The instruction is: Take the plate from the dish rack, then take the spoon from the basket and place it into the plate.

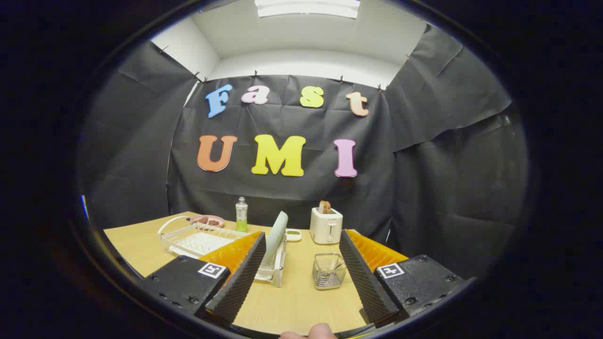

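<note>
**Hovering over the table, tongs spread wide and holding nothing**

Starting with the gripper [301, 278] at the bottom middle of the frame: its two ridged black fingers [240, 278] are splayed well apart, nothing between the pads but bare tabletop. So, released, not gripping anything. A fingertip of the person's hand [313, 331] pokes in at the very bottom edge, right between the finger bases.

Just beyond the left finger's tip, a bit left of centre, sits the dish rack [275, 270], white, with the plate [276, 238] standing on edge in it, pale green and leaning slightly. The lower part of the plate is hidden behind the finger, so I can't tell exactly how it's seated.

Right of that, between the fingers and closer to the right one, is the small wire basket [328, 270]. Something thin and metallic leans inside it, probably the spoon [337, 267], but it's too small to be sure.

Further back in the middle of the frame: a white toaster [326, 226] with bread sticking up, a little white dish [293, 234] beside the plate's top edge, and a green bottle [241, 214]. Toward the left there's a clear tray [198, 240] with a handle, and a pink plate [207, 220] with dark bits behind it. All on a light wooden table [292, 301].
</note>
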`<state>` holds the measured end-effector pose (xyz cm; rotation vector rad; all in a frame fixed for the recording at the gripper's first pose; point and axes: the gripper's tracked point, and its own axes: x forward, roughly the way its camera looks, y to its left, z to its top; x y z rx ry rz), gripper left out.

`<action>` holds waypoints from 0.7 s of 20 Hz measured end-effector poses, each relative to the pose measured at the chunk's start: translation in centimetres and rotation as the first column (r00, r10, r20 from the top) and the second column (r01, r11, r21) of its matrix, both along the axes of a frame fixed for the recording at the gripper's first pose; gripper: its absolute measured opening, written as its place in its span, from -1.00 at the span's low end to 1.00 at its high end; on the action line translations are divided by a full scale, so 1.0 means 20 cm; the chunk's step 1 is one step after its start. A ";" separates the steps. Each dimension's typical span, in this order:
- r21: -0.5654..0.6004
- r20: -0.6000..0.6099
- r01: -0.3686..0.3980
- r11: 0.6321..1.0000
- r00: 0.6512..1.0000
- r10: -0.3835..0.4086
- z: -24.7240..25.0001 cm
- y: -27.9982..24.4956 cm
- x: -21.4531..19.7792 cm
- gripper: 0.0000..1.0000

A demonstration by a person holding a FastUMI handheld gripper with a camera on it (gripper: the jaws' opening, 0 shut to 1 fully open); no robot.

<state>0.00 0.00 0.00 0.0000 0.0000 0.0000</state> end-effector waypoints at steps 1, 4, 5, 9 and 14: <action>0.002 0.001 0.000 1.000 1.000 0.000 0.00 0.00 0.00 1.00; 0.006 0.004 0.000 1.000 1.000 0.000 0.00 0.01 0.00 1.00; 0.007 0.002 -0.003 1.000 1.000 0.003 0.00 0.01 0.00 1.00; 0.024 -0.014 -0.005 1.000 1.000 0.006 -0.02 0.01 0.02 1.00; 0.039 -0.021 -0.008 0.999 1.000 0.008 -0.01 0.02 0.03 1.00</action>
